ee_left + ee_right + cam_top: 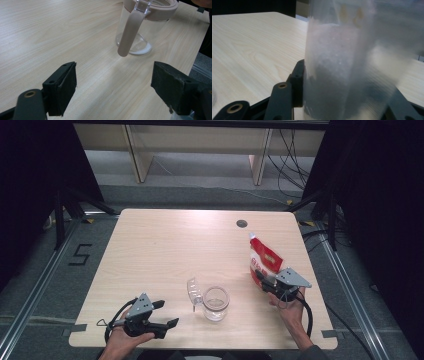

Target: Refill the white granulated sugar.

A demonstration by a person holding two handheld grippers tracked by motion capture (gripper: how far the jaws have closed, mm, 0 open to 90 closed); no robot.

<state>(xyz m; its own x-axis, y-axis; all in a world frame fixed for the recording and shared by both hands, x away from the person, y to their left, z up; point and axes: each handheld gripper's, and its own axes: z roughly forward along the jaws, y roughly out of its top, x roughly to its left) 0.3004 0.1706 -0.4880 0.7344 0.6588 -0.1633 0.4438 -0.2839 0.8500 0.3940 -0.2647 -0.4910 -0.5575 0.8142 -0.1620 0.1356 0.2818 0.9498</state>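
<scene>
A clear glass jar [216,304] stands near the table's front middle, its hinged lid [193,290] flipped open to the left. In the left gripper view the jar [156,32] has a pinkish rim, a hanging latch [130,35] and a little white powder at its bottom. My left gripper [167,313] rests low at the front left, jaws open [115,68] and pointing at the jar with nothing between them. My right gripper [260,279] is shut on the lower end of a red and white bag [264,256] that stands upright to the right of the jar. The bag [337,62] is translucent with white powder inside.
The light wooden table [165,250] has a round cable hole [242,223] at the back right. Black curtains hang on both sides, and cables lie on the floor behind. Bare tabletop stretches across the left and back.
</scene>
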